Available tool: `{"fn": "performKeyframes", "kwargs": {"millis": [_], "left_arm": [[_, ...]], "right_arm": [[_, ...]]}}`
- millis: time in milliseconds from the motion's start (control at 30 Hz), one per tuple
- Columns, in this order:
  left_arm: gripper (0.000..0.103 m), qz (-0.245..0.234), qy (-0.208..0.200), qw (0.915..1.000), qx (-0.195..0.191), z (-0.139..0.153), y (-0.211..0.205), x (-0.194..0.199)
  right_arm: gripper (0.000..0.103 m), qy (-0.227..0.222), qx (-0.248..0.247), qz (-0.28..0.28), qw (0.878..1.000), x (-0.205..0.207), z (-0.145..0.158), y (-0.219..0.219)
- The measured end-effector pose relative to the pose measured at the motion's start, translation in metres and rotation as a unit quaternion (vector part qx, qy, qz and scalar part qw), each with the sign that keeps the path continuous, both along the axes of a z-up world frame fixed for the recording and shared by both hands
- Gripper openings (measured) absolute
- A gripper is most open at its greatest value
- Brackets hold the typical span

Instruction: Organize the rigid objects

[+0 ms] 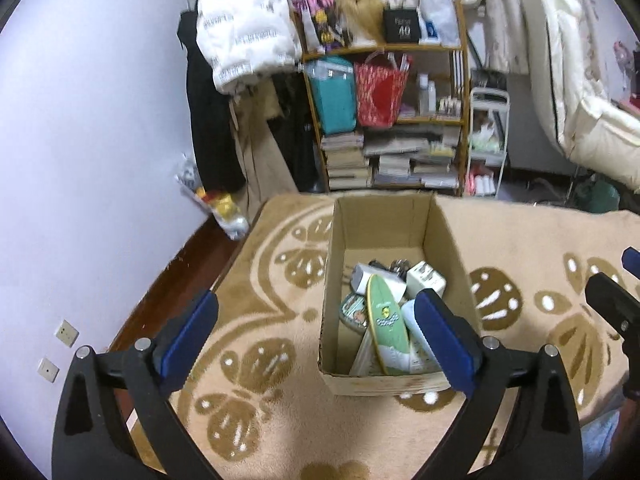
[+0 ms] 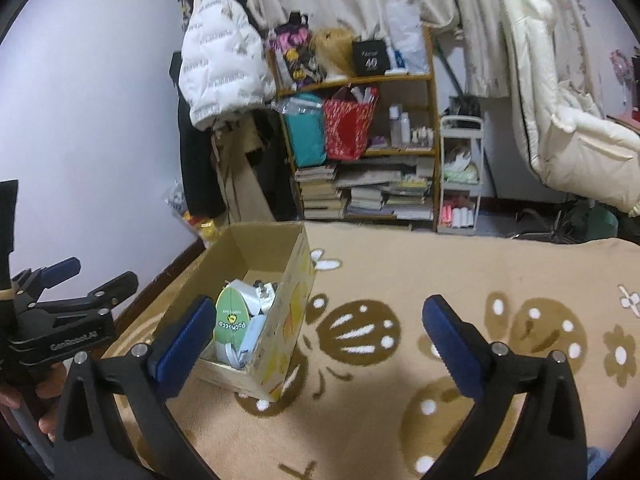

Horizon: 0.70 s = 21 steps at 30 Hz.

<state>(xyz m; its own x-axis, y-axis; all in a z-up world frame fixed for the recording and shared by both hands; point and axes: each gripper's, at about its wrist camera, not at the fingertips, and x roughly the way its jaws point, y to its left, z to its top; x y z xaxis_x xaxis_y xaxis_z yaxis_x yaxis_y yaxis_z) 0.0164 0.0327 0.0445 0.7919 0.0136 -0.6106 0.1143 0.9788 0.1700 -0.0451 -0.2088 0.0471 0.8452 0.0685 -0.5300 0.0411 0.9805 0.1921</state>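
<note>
An open cardboard box [image 1: 348, 216] [image 2: 296, 280] stands on the beige patterned blanket. Inside lie a green surfboard-shaped toy [image 1: 386, 320] [image 2: 230, 314], a white cube charger [image 1: 426, 276], a round tin [image 1: 354, 310] and other small white items. My left gripper [image 1: 316, 330] hovers above the box's near end, open, nothing between its blue pads. My right gripper [image 2: 320, 332] hangs to the right of the box over the blanket, open and empty. The left gripper also shows at the left edge of the right wrist view, as does the right gripper [image 1: 616, 296] in the left one.
A wooden shelf [image 1: 460, 120] with books, a teal case and a red bag stands behind the bed. A white puffer jacket [image 1: 240, 32] hangs at the left by the wall. A small white cart [image 2: 460, 176] is right of the shelf. A hand [image 2: 48, 424] holds the left tool.
</note>
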Motion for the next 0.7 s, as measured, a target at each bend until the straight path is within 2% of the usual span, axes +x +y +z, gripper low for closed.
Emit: {"fn": "performKeyframes", "kwargs": {"millis": [367, 533, 700], "left_arm": [[0.098, -0.024, -0.08, 0.9962, -0.024, 0.029, 0.001, -0.065], [0.099, -0.023, -0.092, 0.9948, -0.038, 0.023, 0.007, -0.089], [0.099, -0.019, -0.094, 0.9949, -0.031, 0.011, 0.008, -0.096]], "right_arm": [[0.103, -0.071, 0.005, -0.011, 0.997, -0.057, 0.016, -0.003], [0.103, -0.074, -0.012, -0.023, 0.997, -0.072, 0.005, -0.001], [0.103, -0.074, -0.018, -0.027, 0.997, -0.08, -0.002, 0.003]]}}
